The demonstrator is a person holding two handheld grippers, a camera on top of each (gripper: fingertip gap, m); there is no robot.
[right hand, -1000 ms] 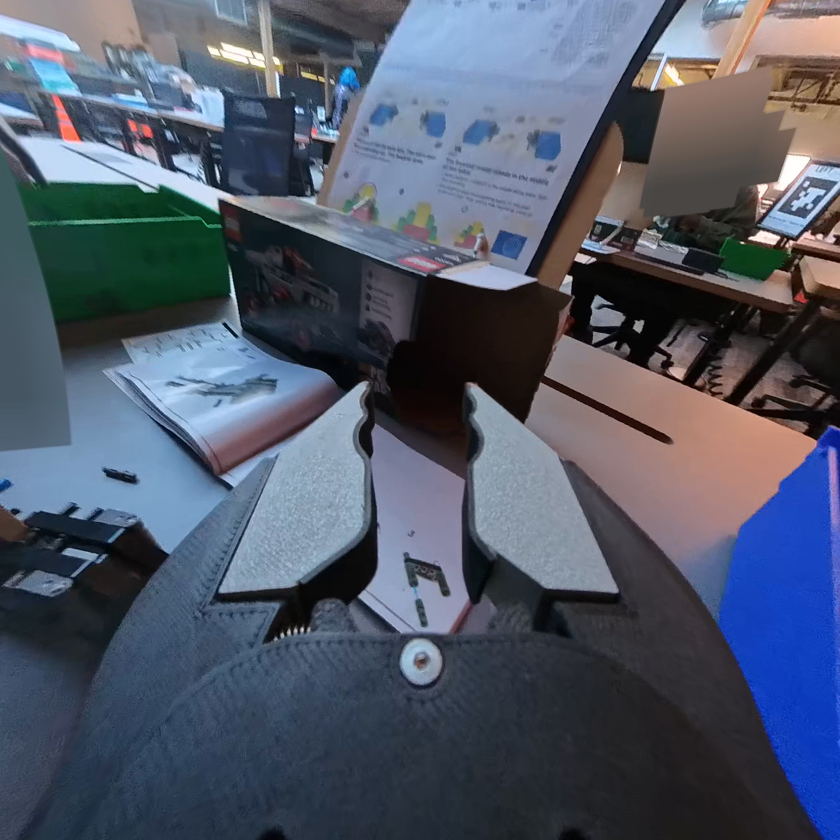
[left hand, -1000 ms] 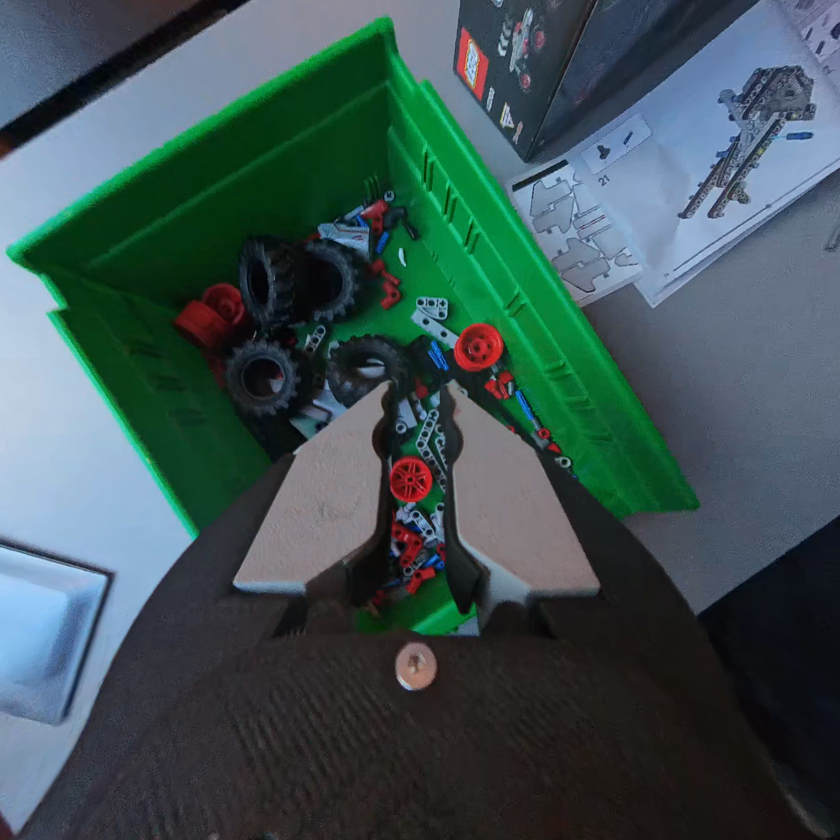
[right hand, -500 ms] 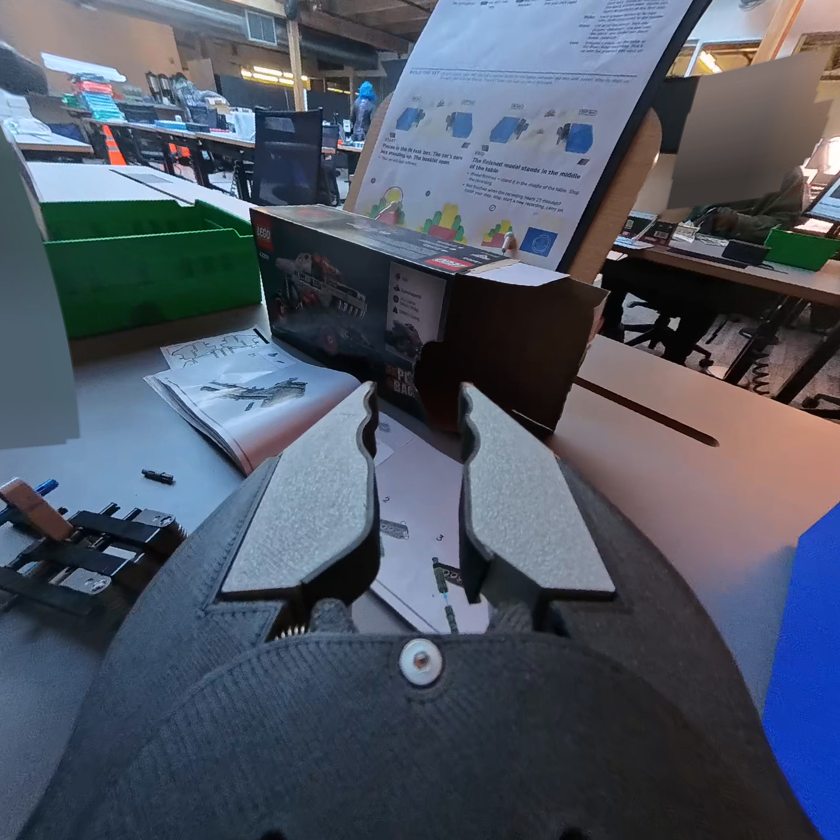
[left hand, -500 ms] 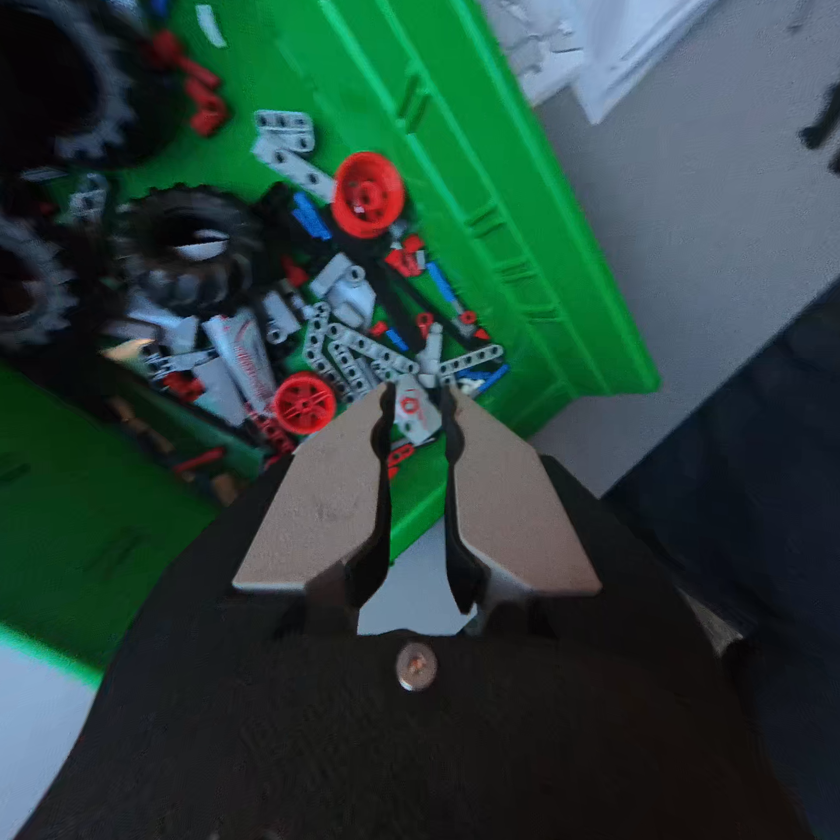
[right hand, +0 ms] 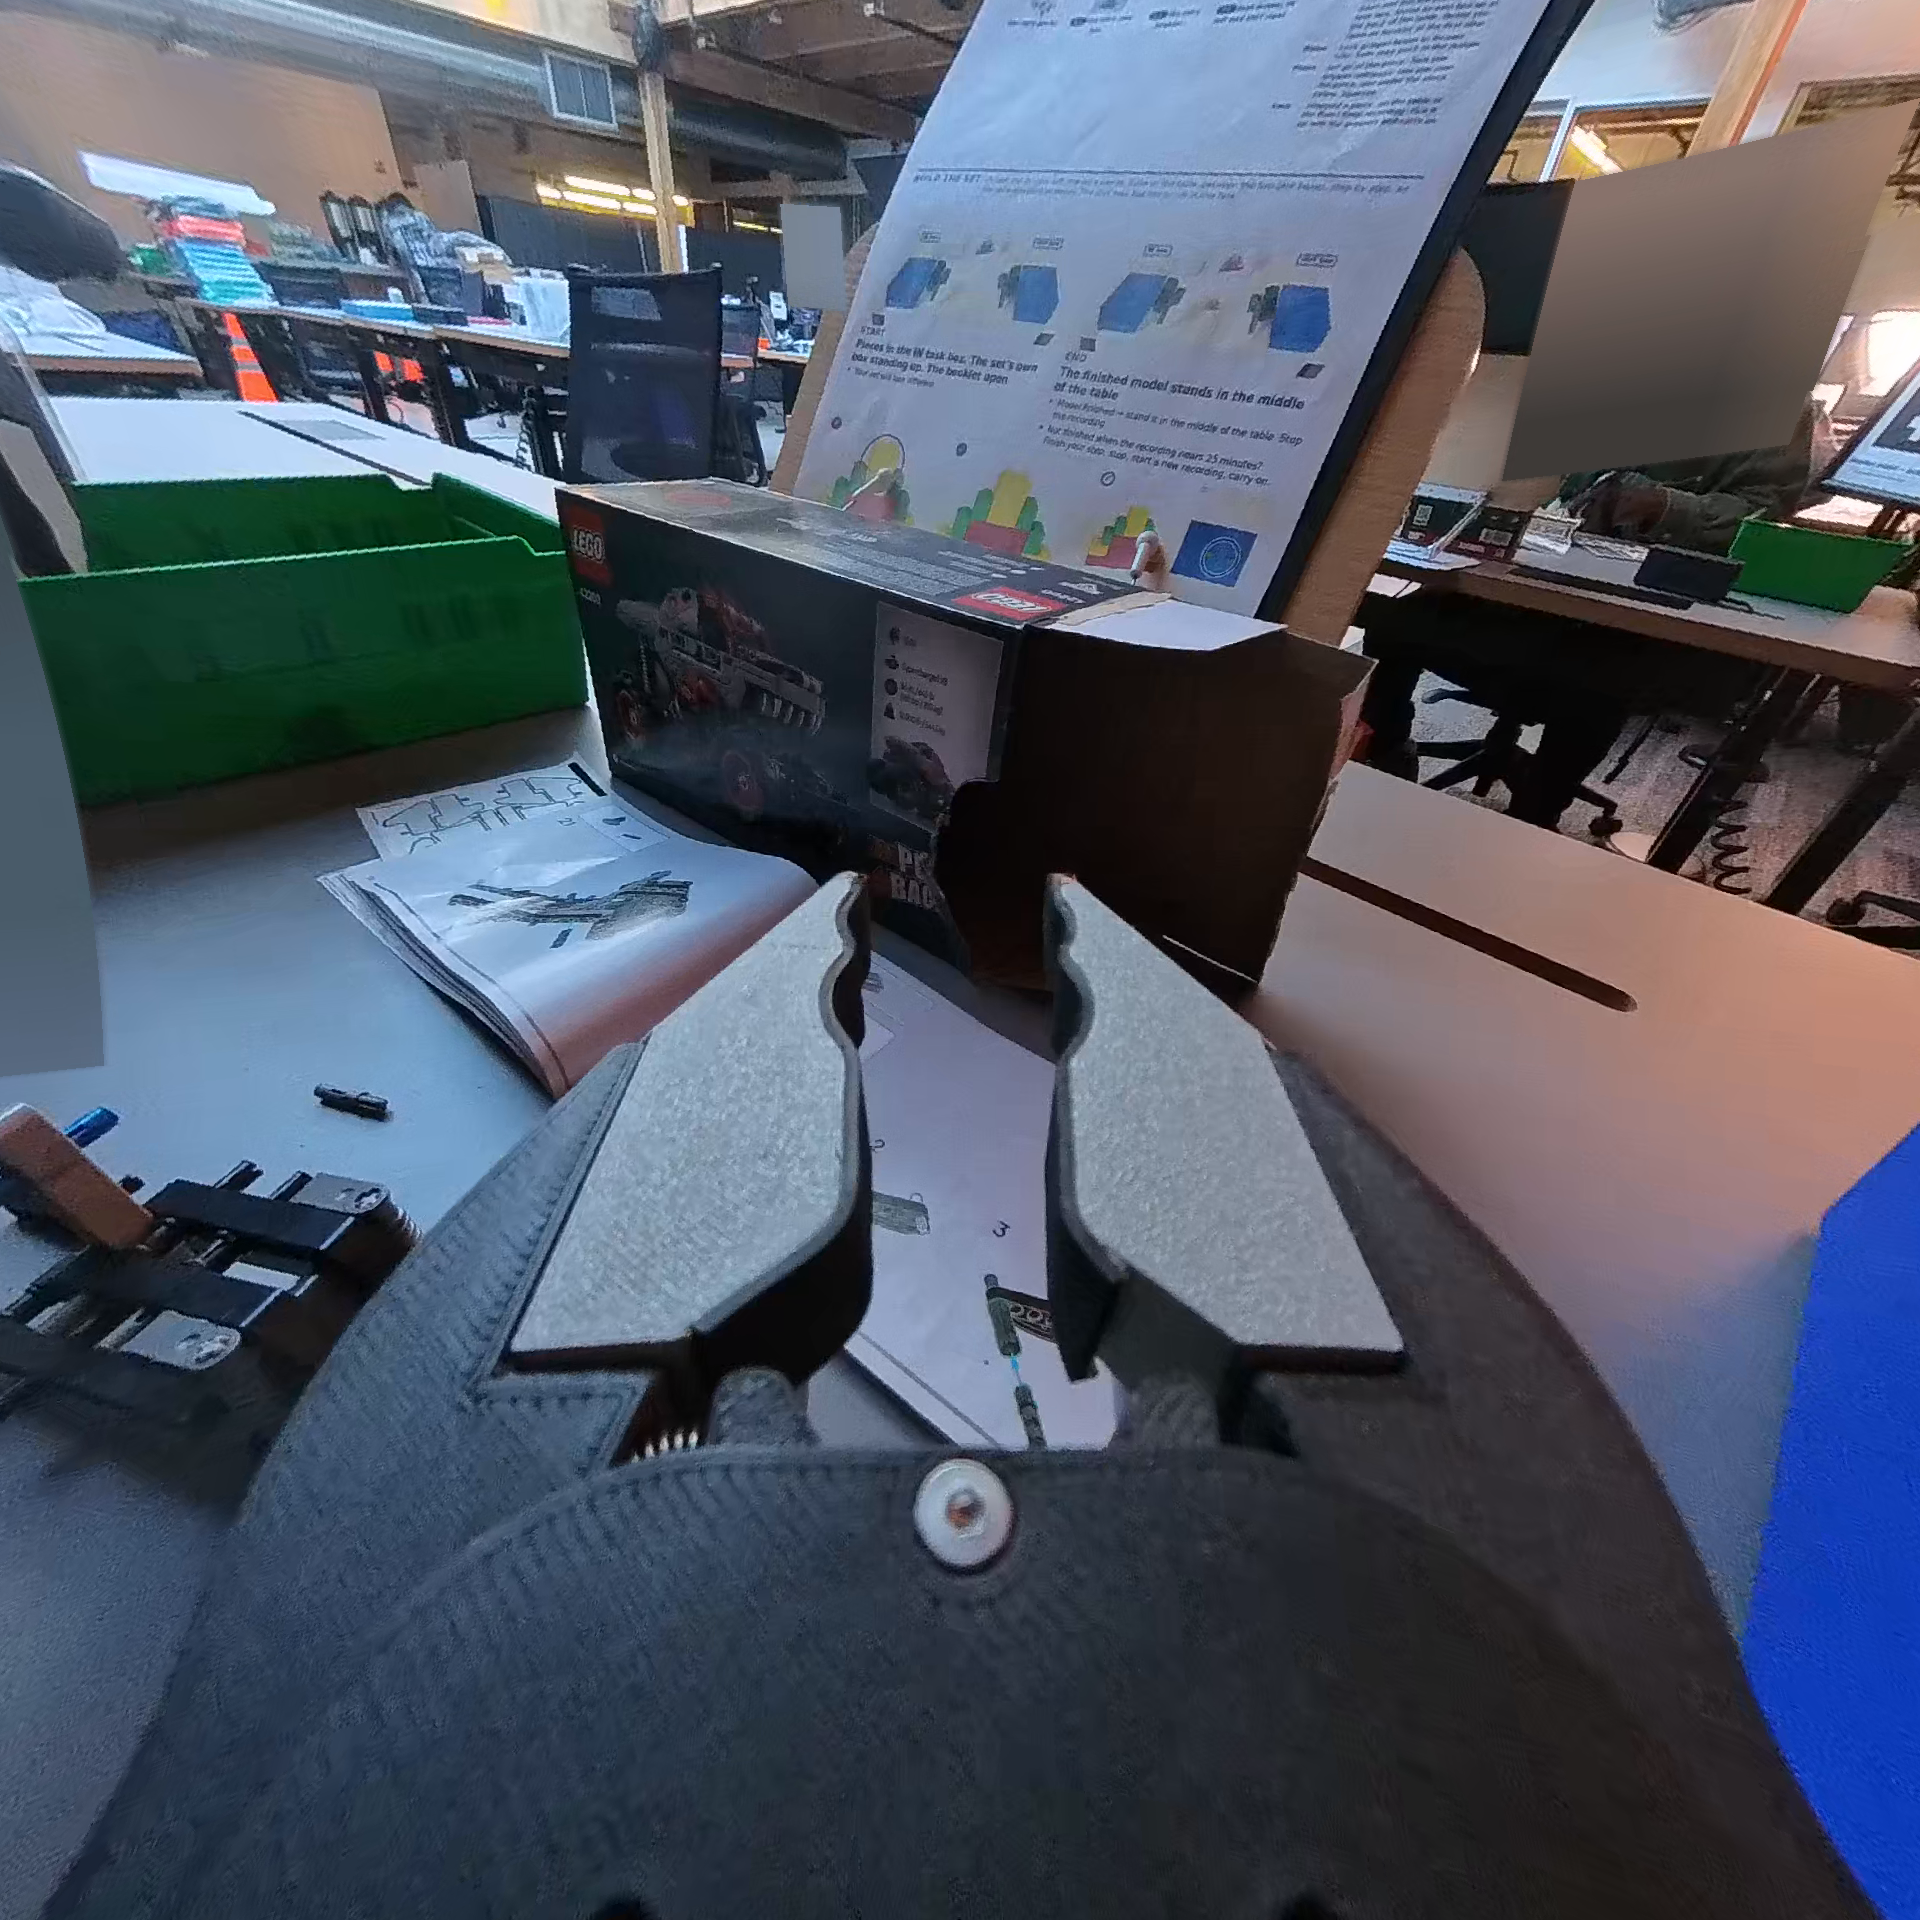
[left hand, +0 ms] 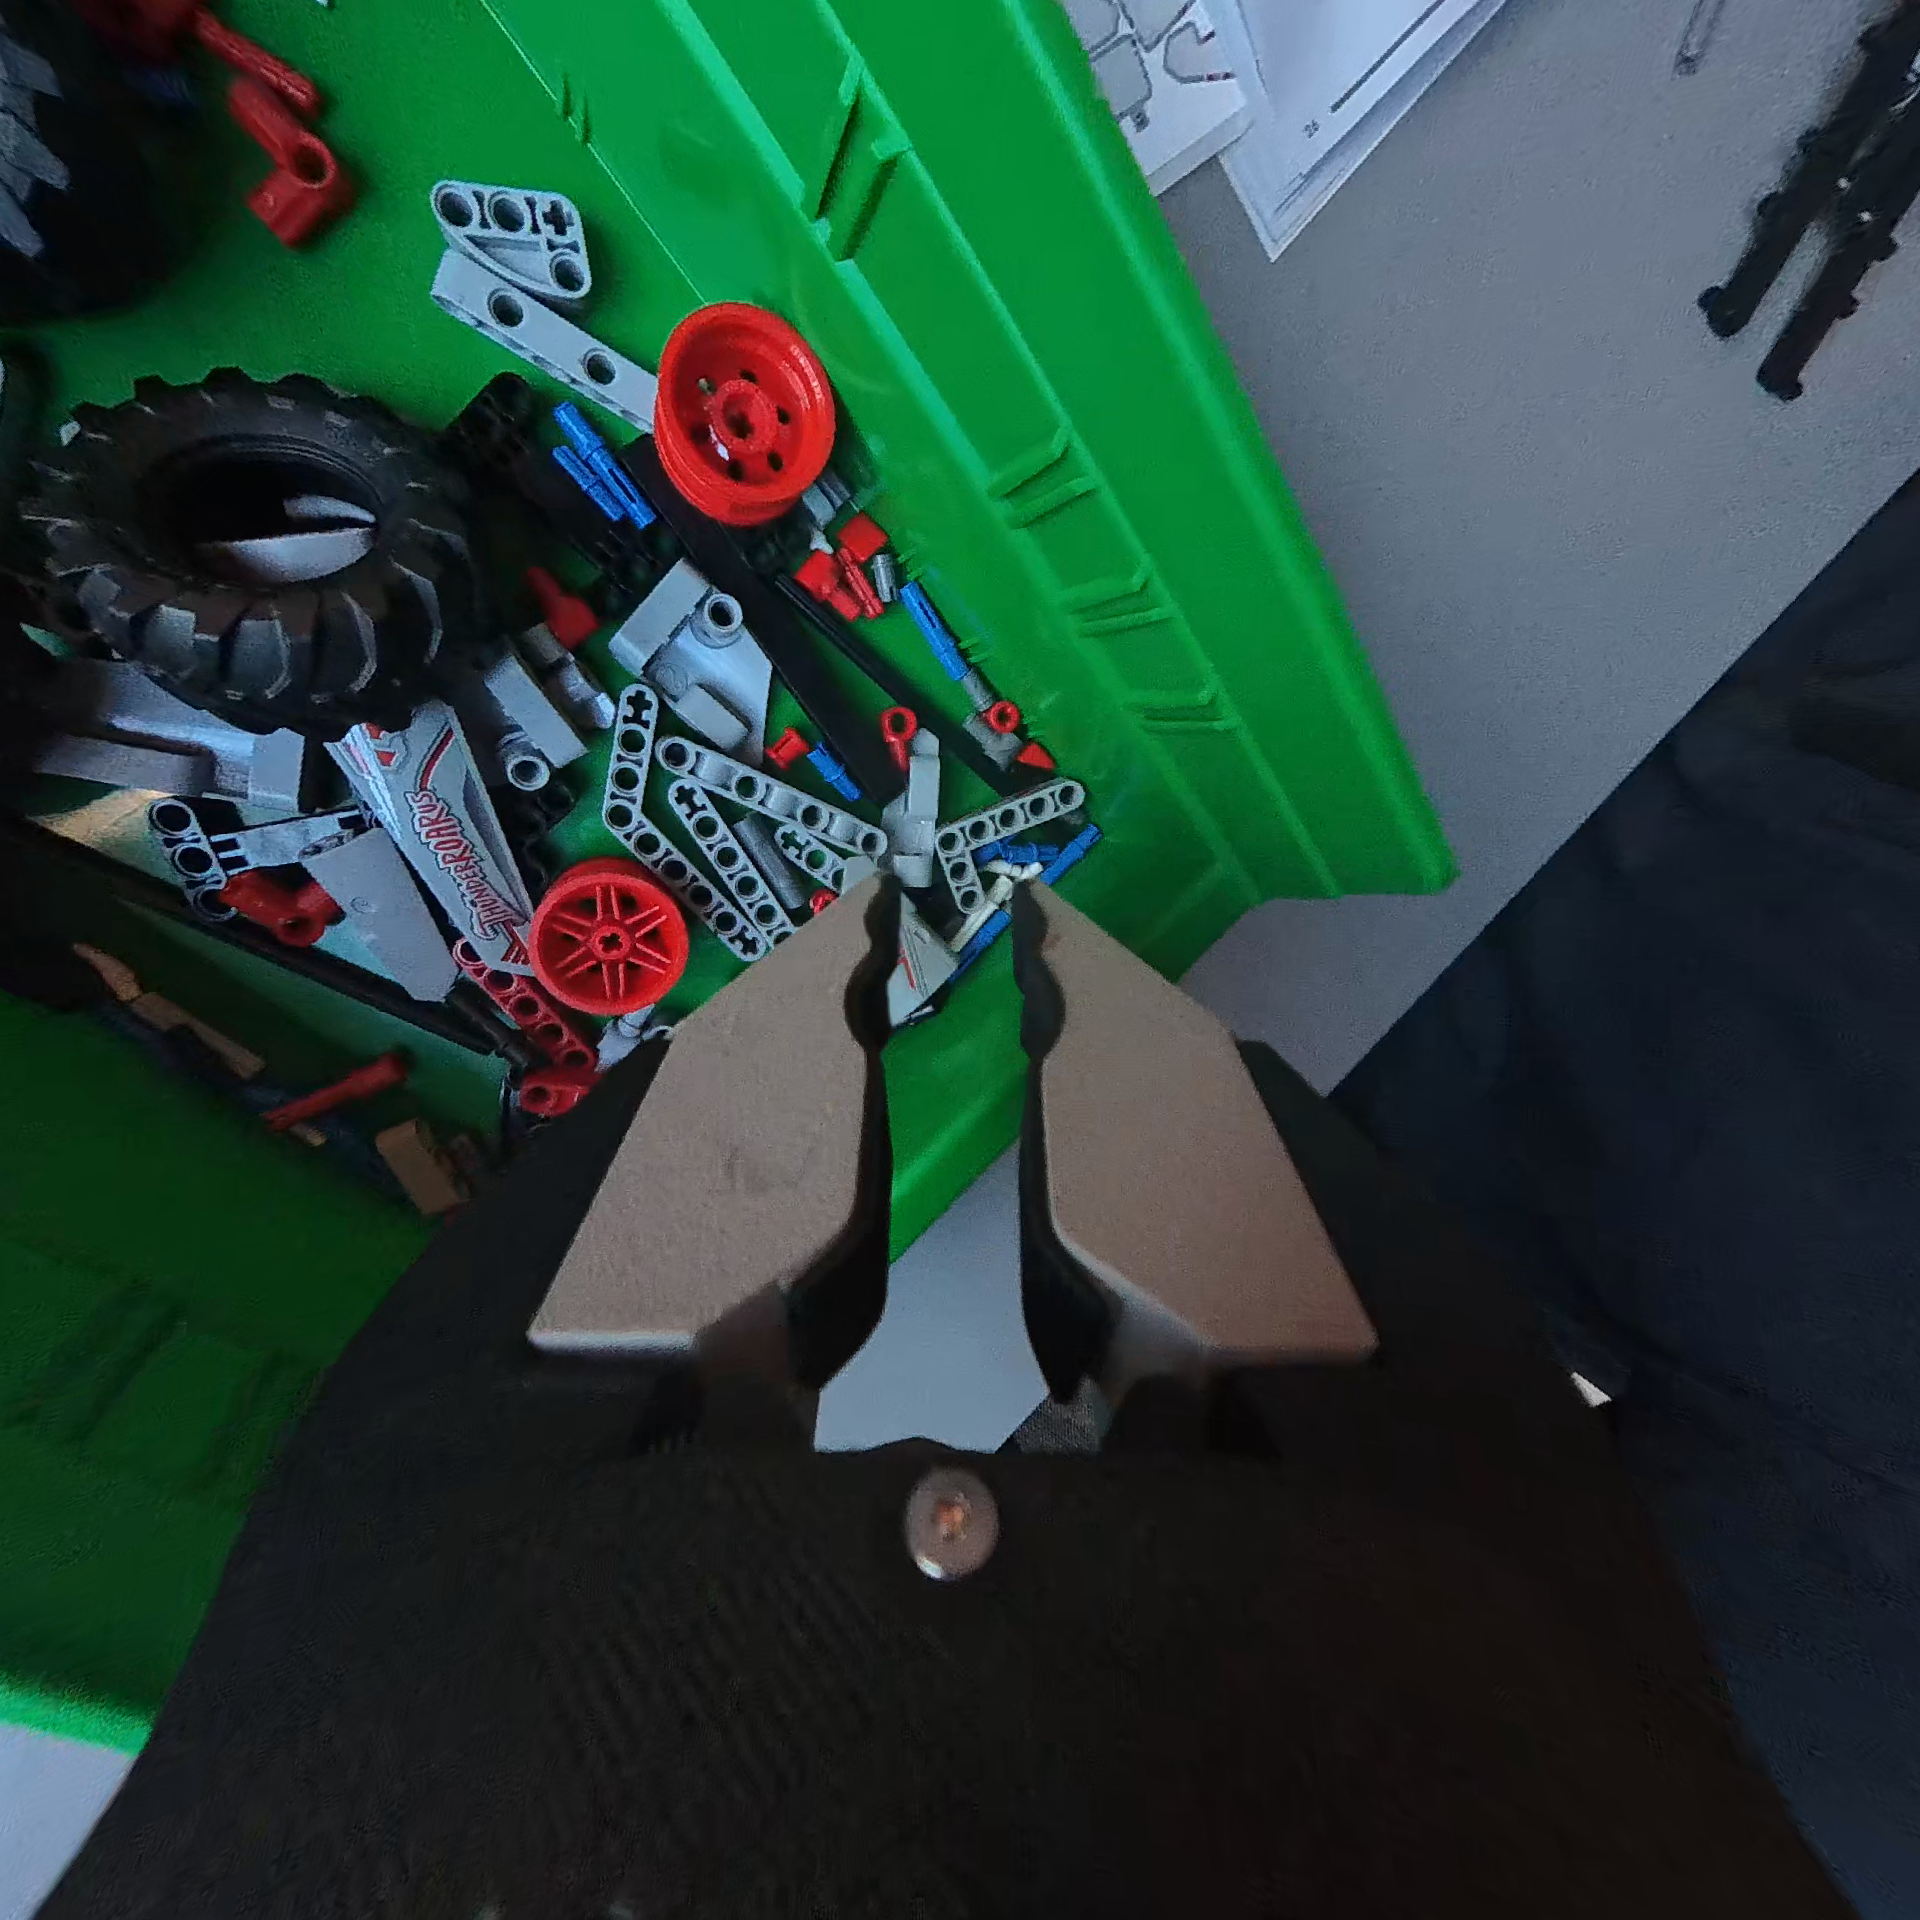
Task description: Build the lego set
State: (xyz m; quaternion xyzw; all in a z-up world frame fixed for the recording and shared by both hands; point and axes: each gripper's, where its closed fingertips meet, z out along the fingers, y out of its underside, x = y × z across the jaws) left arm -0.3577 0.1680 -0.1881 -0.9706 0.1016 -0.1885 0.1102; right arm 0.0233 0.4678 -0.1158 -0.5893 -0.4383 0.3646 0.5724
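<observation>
Bin (left hand: 1132, 540) holds two red wheels, one black tyre (left hand: 249, 540); left gripper (left hand: 951, 899) and right gripper (right hand: 956, 914) both gape empty

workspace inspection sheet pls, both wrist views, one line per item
surface: grey table, lit orange at its right.
job's things: green bin of loose pieces, black tyre, red wheel; open booklet; set box; black part-built assembly.
clutter: black pin, blue bin.
grippers: left gripper open over bin corner; right gripper open, empty.
cables: nothing seen.
surroundings: upright instruction board, workbenches, chair.
</observation>
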